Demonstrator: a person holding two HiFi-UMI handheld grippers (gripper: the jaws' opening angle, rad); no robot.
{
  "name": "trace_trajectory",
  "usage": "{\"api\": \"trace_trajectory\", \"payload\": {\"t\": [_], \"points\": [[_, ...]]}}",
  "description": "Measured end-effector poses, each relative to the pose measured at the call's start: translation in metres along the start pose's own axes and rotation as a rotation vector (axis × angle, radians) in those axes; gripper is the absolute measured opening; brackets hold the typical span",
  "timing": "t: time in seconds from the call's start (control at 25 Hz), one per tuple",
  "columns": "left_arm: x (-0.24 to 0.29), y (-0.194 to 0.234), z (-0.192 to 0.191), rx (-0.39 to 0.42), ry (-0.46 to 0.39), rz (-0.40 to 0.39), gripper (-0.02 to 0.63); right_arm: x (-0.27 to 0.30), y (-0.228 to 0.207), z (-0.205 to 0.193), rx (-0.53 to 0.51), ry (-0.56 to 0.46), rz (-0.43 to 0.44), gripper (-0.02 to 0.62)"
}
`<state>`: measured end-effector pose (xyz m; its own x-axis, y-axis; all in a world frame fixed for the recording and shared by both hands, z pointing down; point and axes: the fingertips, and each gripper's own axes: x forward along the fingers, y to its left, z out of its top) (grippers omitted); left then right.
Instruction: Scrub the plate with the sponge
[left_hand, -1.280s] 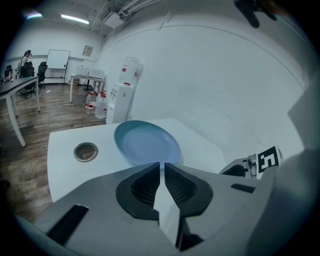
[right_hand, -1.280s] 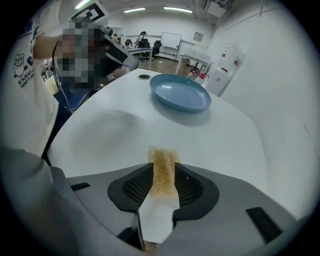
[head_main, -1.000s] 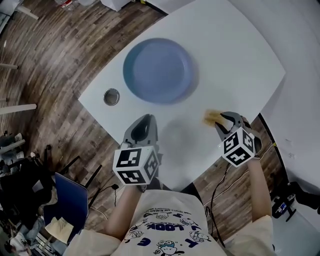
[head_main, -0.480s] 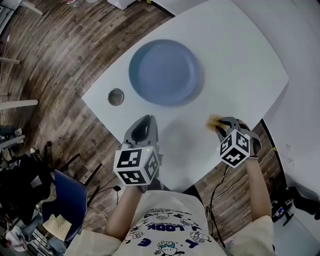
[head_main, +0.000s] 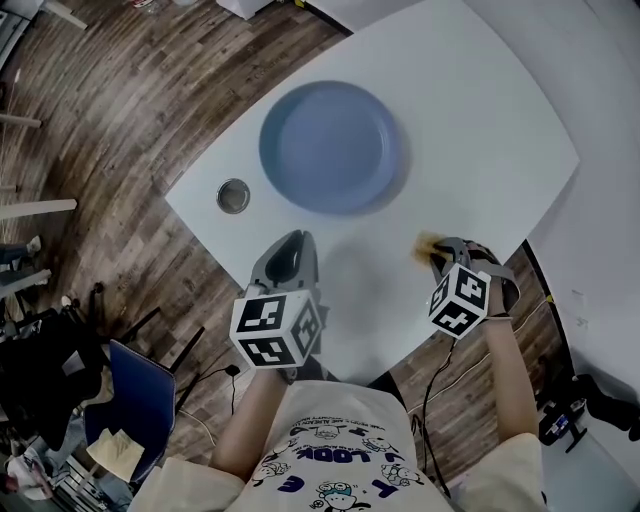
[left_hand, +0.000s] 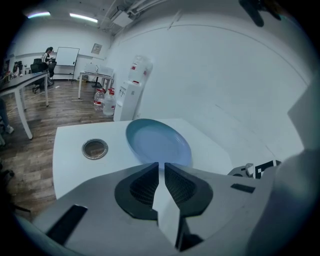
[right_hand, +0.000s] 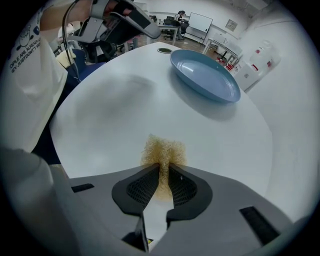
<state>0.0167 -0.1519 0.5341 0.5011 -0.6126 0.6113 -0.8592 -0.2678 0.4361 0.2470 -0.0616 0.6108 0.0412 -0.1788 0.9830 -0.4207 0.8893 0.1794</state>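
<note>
Plate (head_main: 333, 147), blue, round and shallow with a low raised rim, sits flat on the white table (head_main: 480, 120), toward the far left part of the top. Its inner face shows plain blue from rim to rim. Near it on the left, not touching and close to the table edge, is a small round metal-rimmed thing (head_main: 233, 195) with a dark brownish middle. It may be a tiny tin or a fitting let into the top; it is too small to tell. Sponge (right_hand: 163, 150) is tan-yellow, fuzzy and fibrous. It is squeezed thin at the middle and spreads past the jaw tips as a ragged tuft against the white top. It is at the near right part of the table, close to the near edge and well apart from the plate. Right gripper (head_main: 441, 251) is clamped on the sponge, both ribbed pads pressed into it, and points steeply down. Left gripper (left_hand: 161, 167) has its jaws together, pads almost touching, with nothing between them. It sits over the near left part of the table, angled down toward the plate, which lies just beyond its tips in the left gripper view. Both grippers carry a black-and-white marker cube on the back. Brown wood floor (head_main: 110, 110) runs round the table. A white water dispenser (left_hand: 131, 92) stands by the far wall, with bottles (left_hand: 105, 100) beside it.
</note>
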Motion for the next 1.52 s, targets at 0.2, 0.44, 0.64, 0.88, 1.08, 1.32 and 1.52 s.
{"api": "trace_trajectory", "payload": {"t": [0.2,0.44,0.64,0.88,1.08,1.32,1.52], "points": [[0.009,0.003,-0.001,-0.029,0.012,-0.005,0.021,0.005,0.0,0.0,-0.015,0.023,0.009,0.061],[0.018,0.006,-0.005,-0.104,0.045,-0.015,0.021,0.005,0.0,0.0,0.032,-0.009,0.028,0.057],[0.026,0.017,-0.004,-0.167,0.053,-0.005,0.021,0.005,0.001,0.0,0.02,-0.007,-0.013,0.057],[0.035,0.04,0.005,-0.366,0.024,0.002,0.044,0.006,0.001,-0.001,0.018,0.007,-0.017,0.057],[0.046,0.057,0.016,-0.453,0.021,0.002,0.132,0.005,0.0,-0.001,0.022,0.005,-0.013,0.057],[0.06,0.066,0.02,-0.482,0.041,-0.003,0.141,0.007,0.0,-0.002,0.022,0.008,-0.007,0.057],[0.072,0.068,0.021,-0.487,0.061,0.006,0.143,0.007,0.0,-0.003,0.019,0.005,-0.011,0.057]]}}
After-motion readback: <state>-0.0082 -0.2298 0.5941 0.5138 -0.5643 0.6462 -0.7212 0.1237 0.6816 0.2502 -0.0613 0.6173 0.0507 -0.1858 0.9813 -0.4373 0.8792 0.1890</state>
